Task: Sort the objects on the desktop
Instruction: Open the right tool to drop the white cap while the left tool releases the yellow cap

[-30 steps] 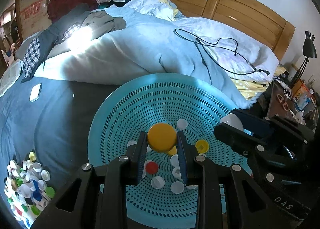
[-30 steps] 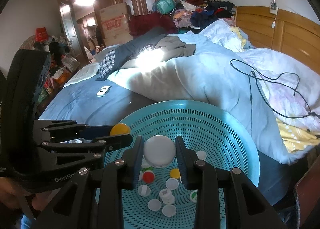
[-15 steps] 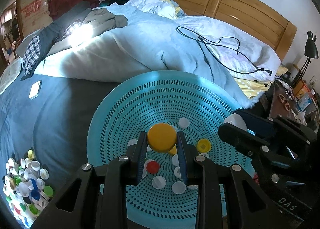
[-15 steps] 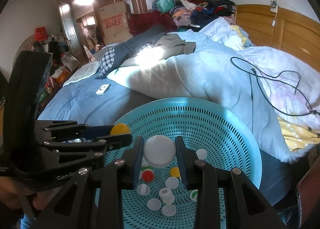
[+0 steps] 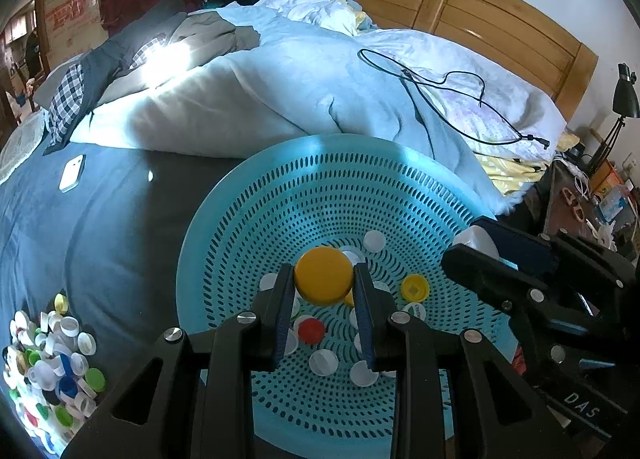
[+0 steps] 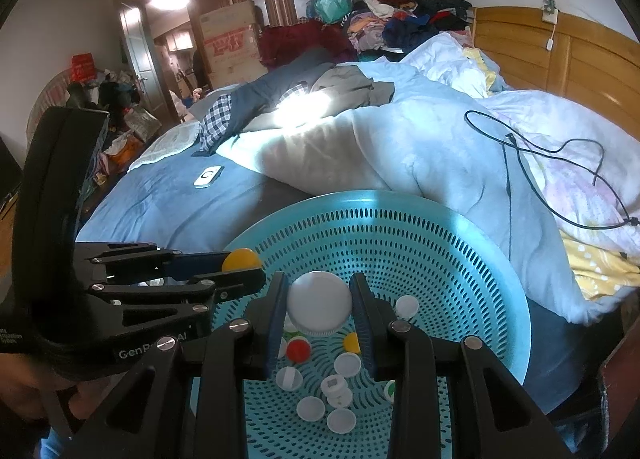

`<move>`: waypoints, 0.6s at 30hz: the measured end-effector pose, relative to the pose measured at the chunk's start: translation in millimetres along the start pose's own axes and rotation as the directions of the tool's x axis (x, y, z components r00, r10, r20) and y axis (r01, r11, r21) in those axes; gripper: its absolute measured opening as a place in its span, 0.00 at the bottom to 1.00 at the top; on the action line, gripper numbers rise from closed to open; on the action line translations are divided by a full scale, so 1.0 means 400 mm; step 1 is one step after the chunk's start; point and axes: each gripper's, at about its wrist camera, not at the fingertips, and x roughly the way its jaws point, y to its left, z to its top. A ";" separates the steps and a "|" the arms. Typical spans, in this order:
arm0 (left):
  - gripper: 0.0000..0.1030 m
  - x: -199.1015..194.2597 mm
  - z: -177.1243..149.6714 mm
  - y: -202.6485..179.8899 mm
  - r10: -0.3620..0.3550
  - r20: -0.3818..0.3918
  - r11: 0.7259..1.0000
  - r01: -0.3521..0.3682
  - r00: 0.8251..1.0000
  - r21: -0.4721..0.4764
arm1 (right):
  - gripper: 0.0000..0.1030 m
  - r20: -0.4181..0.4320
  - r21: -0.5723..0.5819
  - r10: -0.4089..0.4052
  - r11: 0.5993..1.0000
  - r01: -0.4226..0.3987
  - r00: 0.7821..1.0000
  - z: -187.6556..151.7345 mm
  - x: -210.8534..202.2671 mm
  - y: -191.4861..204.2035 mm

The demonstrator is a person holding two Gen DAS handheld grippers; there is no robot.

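Left gripper (image 5: 323, 291) clamped on yellow cap (image 5: 323, 275), right gripper (image 6: 319, 311) clamped on white cap (image 6: 319, 307), both above teal basket (image 5: 256, 203). Best lowered close over loose caps (image 6: 336, 383) before unclamping, one side first, preventing bounces past the rim.

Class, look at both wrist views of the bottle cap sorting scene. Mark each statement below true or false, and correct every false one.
1. The left gripper holds a yellow cap. True.
2. The right gripper is empty. False: it grips a white cap.
3. The basket is teal and perforated. True.
4. The basket holds no caps. False: several lie inside, including a red cap.
5. A black cable lies on the bedding. True.
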 end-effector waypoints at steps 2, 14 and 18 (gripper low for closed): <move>0.24 0.005 -0.005 -0.001 0.014 0.001 1.000 -0.014 1.000 0.008 | 0.33 0.001 -0.001 -0.003 1.000 0.003 1.000 0.001 0.000 0.004; 0.24 0.024 -0.021 -0.004 0.055 -0.005 0.998 -0.055 0.998 0.024 | 0.34 -0.010 -0.003 0.001 1.000 -0.001 1.000 -0.007 0.016 0.017; 0.24 0.028 -0.023 -0.003 0.055 -0.009 0.998 -0.055 0.998 0.023 | 0.34 -0.013 -0.005 0.001 1.000 -0.001 1.000 -0.009 0.019 0.020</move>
